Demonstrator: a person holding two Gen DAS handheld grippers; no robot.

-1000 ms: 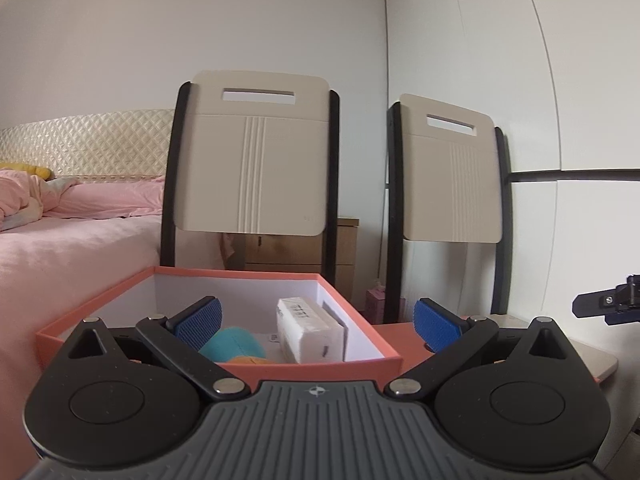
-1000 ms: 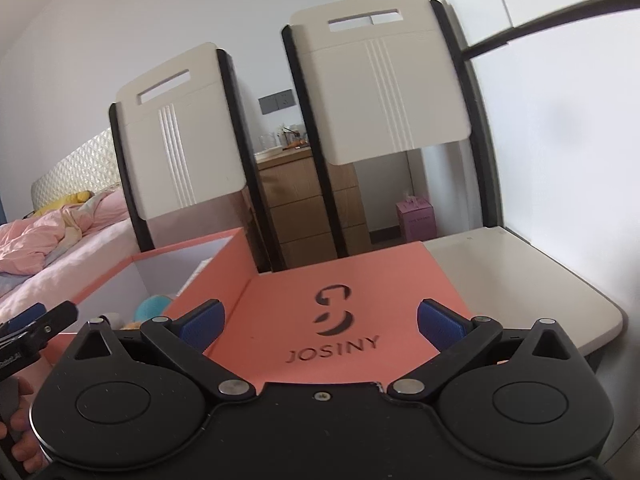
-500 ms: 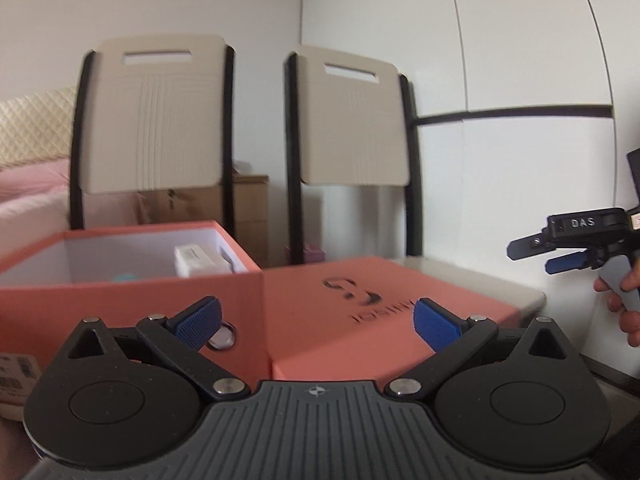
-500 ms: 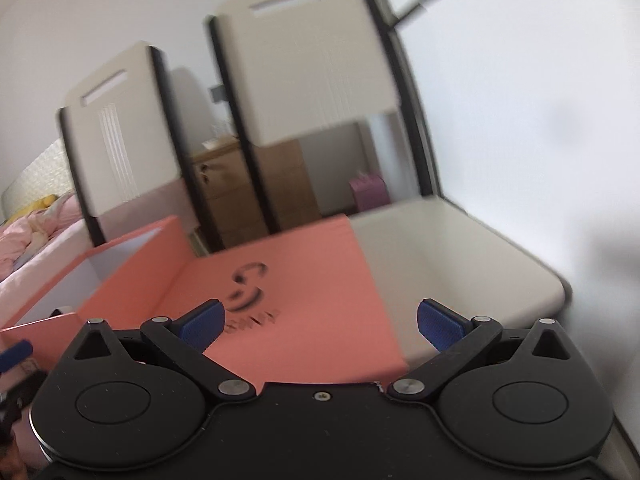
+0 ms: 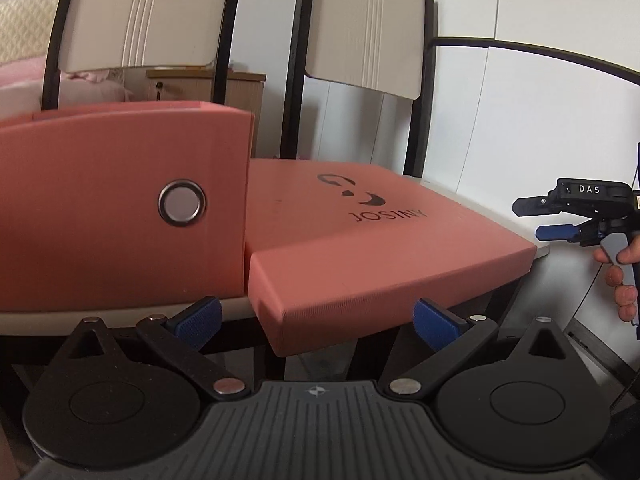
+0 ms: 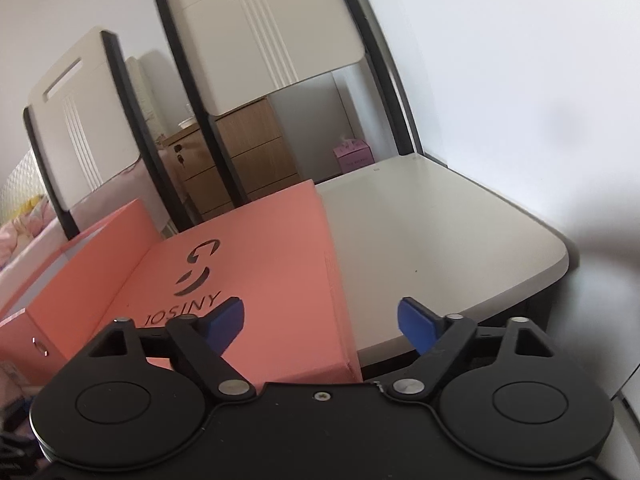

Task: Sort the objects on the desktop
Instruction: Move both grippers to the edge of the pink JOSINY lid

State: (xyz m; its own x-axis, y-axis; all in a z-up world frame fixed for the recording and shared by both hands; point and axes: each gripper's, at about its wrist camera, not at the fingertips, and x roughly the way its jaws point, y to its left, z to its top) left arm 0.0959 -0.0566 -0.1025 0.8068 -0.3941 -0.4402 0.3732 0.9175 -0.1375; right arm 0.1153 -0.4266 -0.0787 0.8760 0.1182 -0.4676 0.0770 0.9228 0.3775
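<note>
Coral JOSINY lid [image 5: 360, 240] lies flat on table [image 6: 440, 216], beside open coral box [image 5: 120, 208]. Left gripper [image 5: 316, 322] jaws wide, empty, straddling lid's near corner. Right gripper [image 6: 320, 320] jaws closing, lid's right edge between, no contact. We judge: seat both grippers on opposite lid edges, lift level.

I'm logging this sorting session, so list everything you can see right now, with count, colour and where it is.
box: one, coral, on the table's left, round metal fitting on its front.
lid: one, coral, JOSINY logo, flat beside the box, front corner overhanging the table edge.
table: one, cream top, bare on the right.
chairs: two, cream backs with black frames, behind the table.
drawer cabinet: one, wood, behind the chairs.
small carton: one, pink, on the floor by the wall.
bedding: pink, far left.
left gripper: black, blue pads, open, level with the lid's corner.
right gripper: black, blue pads, closing, over the lid's right edge, not gripping.
</note>
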